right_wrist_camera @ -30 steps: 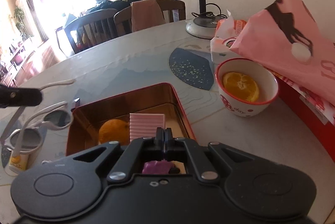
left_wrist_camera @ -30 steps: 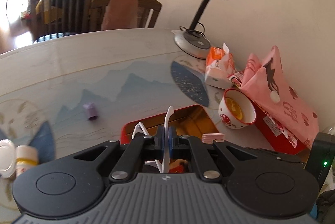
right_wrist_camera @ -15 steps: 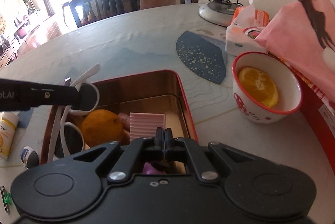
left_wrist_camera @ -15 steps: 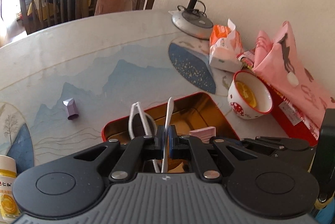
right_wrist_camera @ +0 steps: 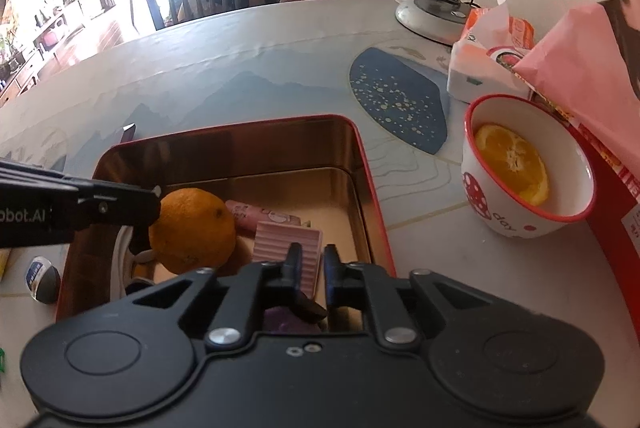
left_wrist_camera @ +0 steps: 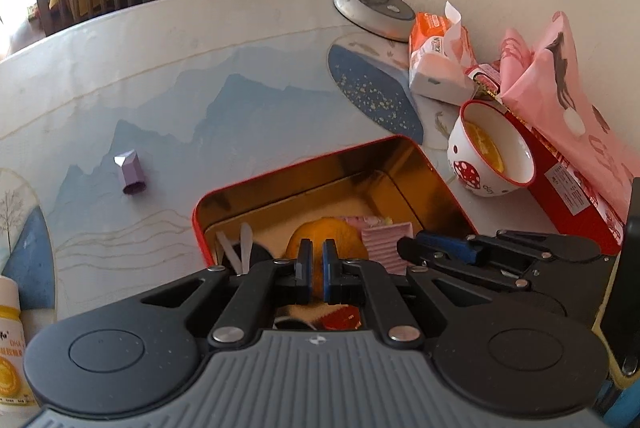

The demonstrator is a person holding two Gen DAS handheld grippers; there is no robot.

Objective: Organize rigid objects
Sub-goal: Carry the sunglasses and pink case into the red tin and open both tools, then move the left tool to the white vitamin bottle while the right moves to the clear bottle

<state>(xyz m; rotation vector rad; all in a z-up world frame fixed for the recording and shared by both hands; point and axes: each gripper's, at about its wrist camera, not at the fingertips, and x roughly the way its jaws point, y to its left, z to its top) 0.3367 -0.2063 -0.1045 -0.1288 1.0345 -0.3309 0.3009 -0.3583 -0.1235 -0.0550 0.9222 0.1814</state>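
Note:
A red tin (left_wrist_camera: 304,169) (right_wrist_camera: 372,183) with a gold inside holds an orange (right_wrist_camera: 192,230) (left_wrist_camera: 320,234), a ribbed pink block (right_wrist_camera: 288,248) (left_wrist_camera: 386,242) and white glasses (left_wrist_camera: 236,248) at its left end. My left gripper (left_wrist_camera: 316,266) hovers over the tin, jaws slightly apart and empty. My right gripper (right_wrist_camera: 310,266) is also over the tin, jaws slightly apart, with nothing between them. A small purple block (left_wrist_camera: 131,173) lies on the table left of the tin.
A mushroom-print cup (right_wrist_camera: 524,167) with an orange slice stands right of the tin. Behind it are a tissue pack (right_wrist_camera: 488,59), a pink bag (right_wrist_camera: 592,67) on a red box, and a lamp base (right_wrist_camera: 432,11). A yellow bottle (left_wrist_camera: 10,340) stands at the left.
My left gripper carried the white glasses over the tin, opened and let them go into its left end. The right gripper opened slightly above the pink block.

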